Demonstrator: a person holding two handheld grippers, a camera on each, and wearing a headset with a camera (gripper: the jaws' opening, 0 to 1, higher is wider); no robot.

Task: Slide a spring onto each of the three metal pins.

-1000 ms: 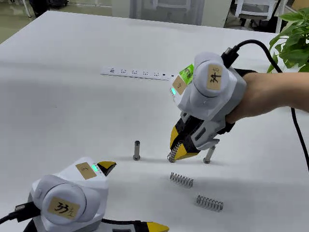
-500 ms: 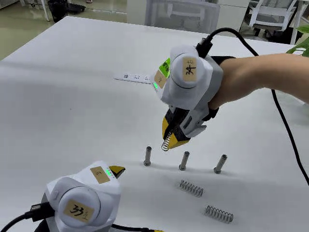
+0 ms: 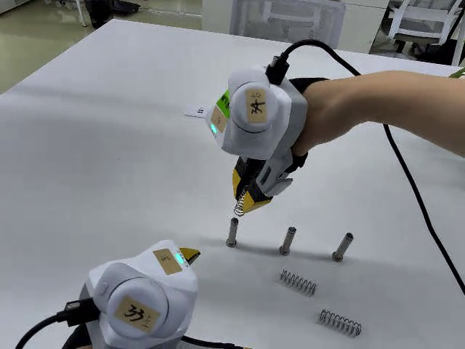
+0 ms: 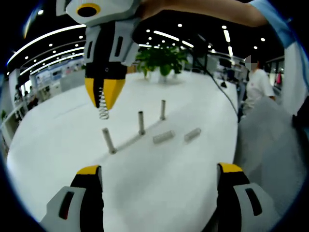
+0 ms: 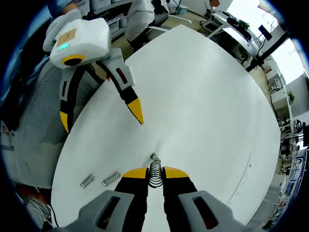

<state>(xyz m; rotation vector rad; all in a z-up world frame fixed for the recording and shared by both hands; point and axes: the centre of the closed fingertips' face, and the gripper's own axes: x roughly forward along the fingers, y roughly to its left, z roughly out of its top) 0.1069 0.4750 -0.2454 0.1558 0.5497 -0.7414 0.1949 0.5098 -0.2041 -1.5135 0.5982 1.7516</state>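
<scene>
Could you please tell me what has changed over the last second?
The right gripper, shut on a spring, has lifted off the table and moved over to hang above the leftmost pin. The three pins stay bare, two springs still lie loose, and the left gripper stays open.

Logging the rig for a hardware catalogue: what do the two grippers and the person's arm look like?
Both the right gripper and left gripper have rounded white housings, black jaws with yellow tips, a green light, a black cable and tan stickers with handwritten numbers, 34 on the right, 33 on the left. The right forearm is bare; a light blue sleeve shows higher up.
</scene>
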